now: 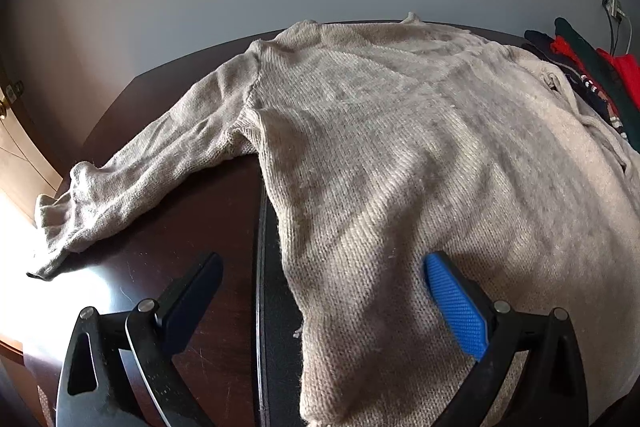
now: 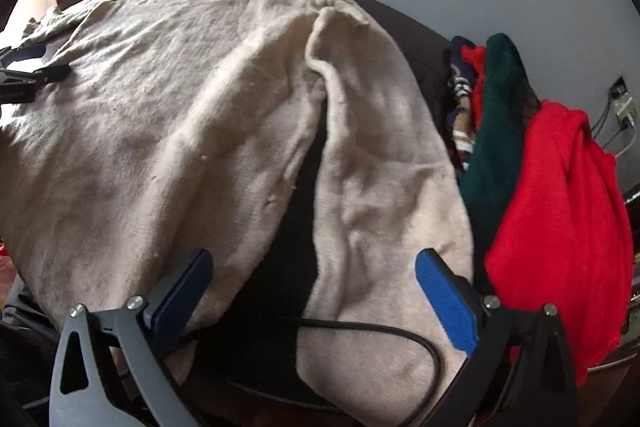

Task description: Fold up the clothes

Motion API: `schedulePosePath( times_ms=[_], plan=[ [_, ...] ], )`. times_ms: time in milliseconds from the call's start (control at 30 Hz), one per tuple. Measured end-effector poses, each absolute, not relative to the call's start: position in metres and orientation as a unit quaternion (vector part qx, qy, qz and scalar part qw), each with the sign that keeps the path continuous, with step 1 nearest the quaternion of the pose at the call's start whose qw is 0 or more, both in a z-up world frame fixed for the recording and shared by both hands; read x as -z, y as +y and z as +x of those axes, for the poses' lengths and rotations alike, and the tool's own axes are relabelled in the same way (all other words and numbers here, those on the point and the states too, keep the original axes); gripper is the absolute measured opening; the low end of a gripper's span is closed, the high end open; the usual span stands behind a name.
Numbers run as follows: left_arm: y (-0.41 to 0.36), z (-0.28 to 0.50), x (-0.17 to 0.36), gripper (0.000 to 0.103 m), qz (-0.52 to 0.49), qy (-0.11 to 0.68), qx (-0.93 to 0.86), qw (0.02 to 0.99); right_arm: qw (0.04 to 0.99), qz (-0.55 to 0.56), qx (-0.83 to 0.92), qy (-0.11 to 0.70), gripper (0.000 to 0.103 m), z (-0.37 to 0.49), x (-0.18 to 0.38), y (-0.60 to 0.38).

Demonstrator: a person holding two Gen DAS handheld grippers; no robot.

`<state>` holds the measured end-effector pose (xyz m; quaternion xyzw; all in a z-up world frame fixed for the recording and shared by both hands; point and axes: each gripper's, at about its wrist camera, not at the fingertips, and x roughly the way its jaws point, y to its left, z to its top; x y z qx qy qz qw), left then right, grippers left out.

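In the left wrist view, we see a big beige sweater point(image 1: 400, 155) lying flat on a dark brown counter point(image 1: 192, 227). One sleeve point(image 1: 148, 167) sticks out to the side, and its cuff reaches the sunny edge of the counter. Our left gripper point(image 1: 322, 287) is low over the near side edge of the sweater. Its jaws are wide open and hold nothing. The blue pad point(image 1: 456, 303) is over the knit, and the dark finger point(image 1: 192, 295) is over bare wood. Far off on the other side is a pile of clothes point(image 1: 592, 75) in red, green and dark blue.

In the right wrist view, we see the other sleeve point(image 2: 384, 163) lying down along the body of the sweater, with a dark gap between them. Our right gripper point(image 2: 312, 279) is over that sleeve, jaws wide open and empty. A black cable point(image 2: 384, 331) runs across the cuff. A red top point(image 2: 560, 227) and a green one point(image 2: 500, 115) lie just beside the sleeve.
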<state>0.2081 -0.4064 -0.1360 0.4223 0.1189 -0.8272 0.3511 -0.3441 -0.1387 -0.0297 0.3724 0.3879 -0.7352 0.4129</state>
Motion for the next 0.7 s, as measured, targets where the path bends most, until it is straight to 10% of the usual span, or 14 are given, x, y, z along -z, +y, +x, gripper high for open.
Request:
schedulePosePath(
  times_ms=[400, 700],
  plan=[
    [-0.408, 0.211, 0.137, 0.102, 0.420, 0.116, 0.829, 0.350, 0.356, 0.319, 0.725, 0.496, 0.102, -0.331, 0.031, -0.118],
    [-0.416, 0.213, 0.137, 0.102, 0.419, 0.137, 0.830, 0.342, 0.435, 0.416, 0.731, 0.322, 0.103, -0.362, -0.002, -0.075]
  ],
)
